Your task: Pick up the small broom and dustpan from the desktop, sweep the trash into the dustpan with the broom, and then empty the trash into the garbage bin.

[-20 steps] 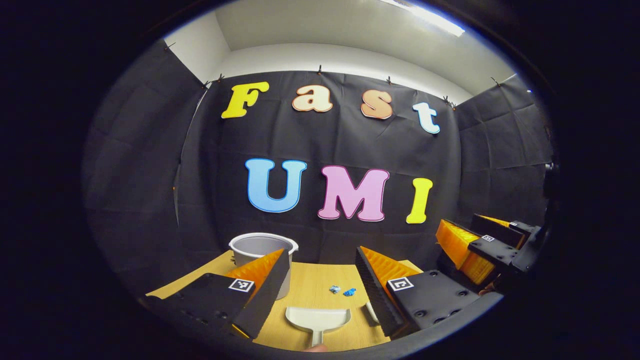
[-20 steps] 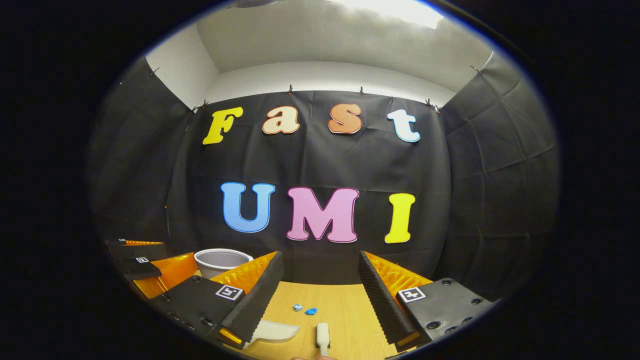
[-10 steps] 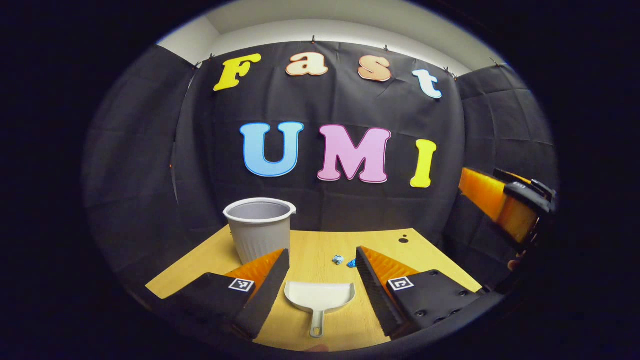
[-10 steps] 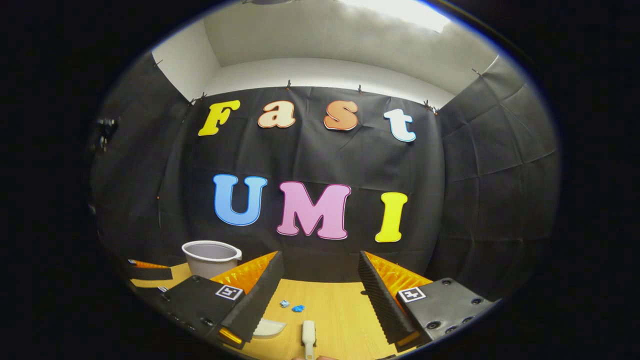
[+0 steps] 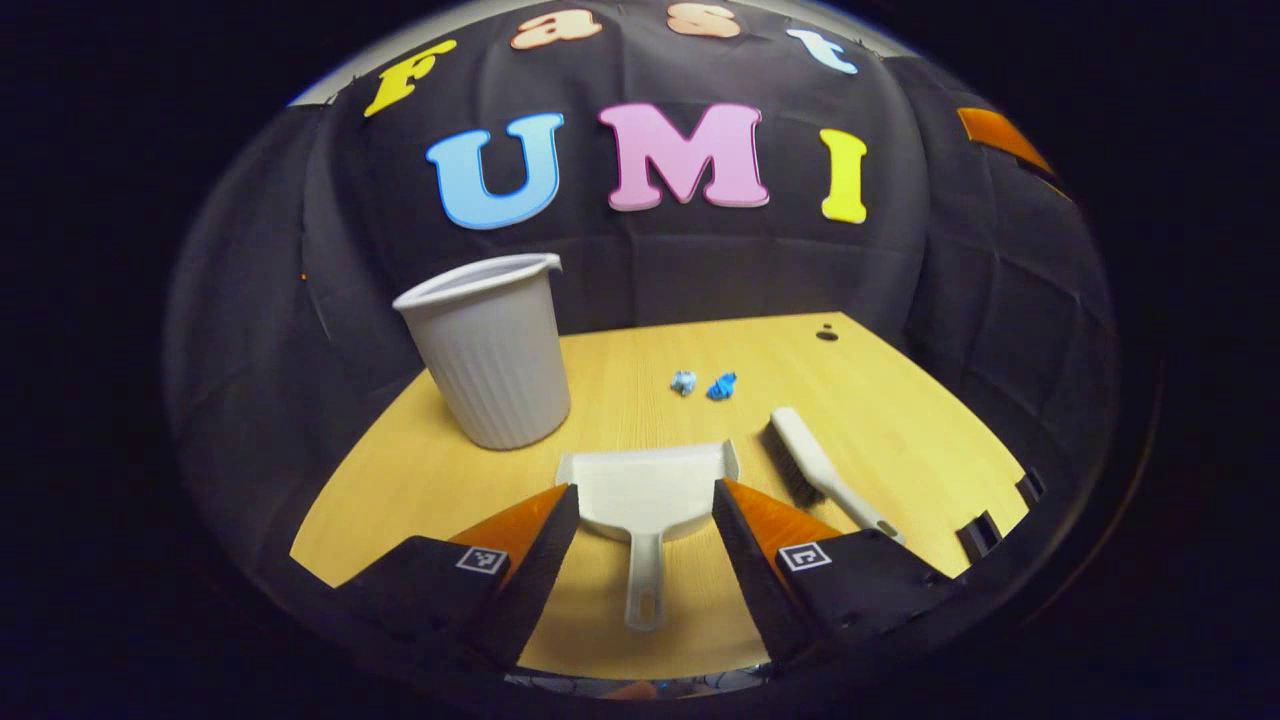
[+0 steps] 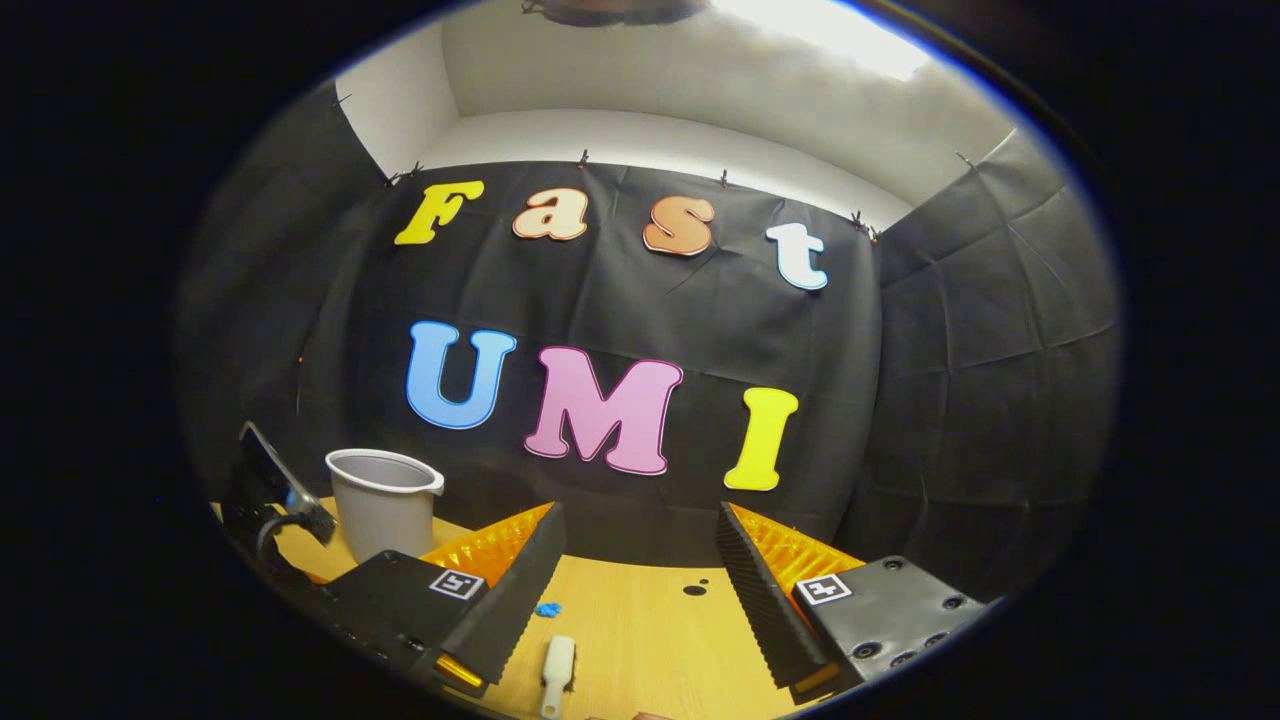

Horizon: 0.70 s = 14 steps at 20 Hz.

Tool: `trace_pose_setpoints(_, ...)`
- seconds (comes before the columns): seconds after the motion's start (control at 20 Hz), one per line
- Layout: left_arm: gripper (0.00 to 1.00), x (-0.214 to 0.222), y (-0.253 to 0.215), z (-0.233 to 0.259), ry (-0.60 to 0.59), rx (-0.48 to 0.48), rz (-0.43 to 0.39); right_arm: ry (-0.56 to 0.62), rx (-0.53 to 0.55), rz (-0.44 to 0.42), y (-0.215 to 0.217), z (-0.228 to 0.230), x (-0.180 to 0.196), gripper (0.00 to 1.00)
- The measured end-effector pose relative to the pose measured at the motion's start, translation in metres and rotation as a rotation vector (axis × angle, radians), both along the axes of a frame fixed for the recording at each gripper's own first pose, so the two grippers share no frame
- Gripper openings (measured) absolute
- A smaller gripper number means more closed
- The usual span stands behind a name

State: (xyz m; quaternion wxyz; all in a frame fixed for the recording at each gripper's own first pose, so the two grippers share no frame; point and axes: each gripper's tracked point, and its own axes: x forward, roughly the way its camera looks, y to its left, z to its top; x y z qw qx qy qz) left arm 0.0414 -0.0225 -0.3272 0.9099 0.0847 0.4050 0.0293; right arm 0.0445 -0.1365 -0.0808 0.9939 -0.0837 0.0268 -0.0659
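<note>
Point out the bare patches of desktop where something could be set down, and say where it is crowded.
Bare desktop lies right of the broom, and left of the dustpan in front of the garbage bin. Crowded: the middle, where dustpan, broom and trash cluster.

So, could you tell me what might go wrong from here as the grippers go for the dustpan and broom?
1. The left gripper, open, straddles the dustpan near its pan; closing there rather than on the thin handle may slip.
2. The garbage bin stands close to the dustpan's left, so a wide swing could tip it.
3. The broom lies near the trash; a careless pickup could scatter it.
</note>
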Motion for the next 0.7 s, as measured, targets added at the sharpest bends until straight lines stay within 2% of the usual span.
trace_pose_setpoints(0.2,0.82,0.001,0.011,-0.040,0.186,-0.047,0.068,0.021,0.009,0.003,-0.006,-0.019,0.007,0.97)
trace_pose_setpoints(0.4,0.82,0.002,0.014,-0.075,0.333,-0.012,0.056,0.065,0.007,0.018,-0.016,-0.045,0.023,0.97)
trace_pose_setpoints(0.7,0.82,0.009,0.024,-0.114,0.571,0.023,0.083,0.121,0.036,-0.034,-0.045,-0.075,0.037,0.97)
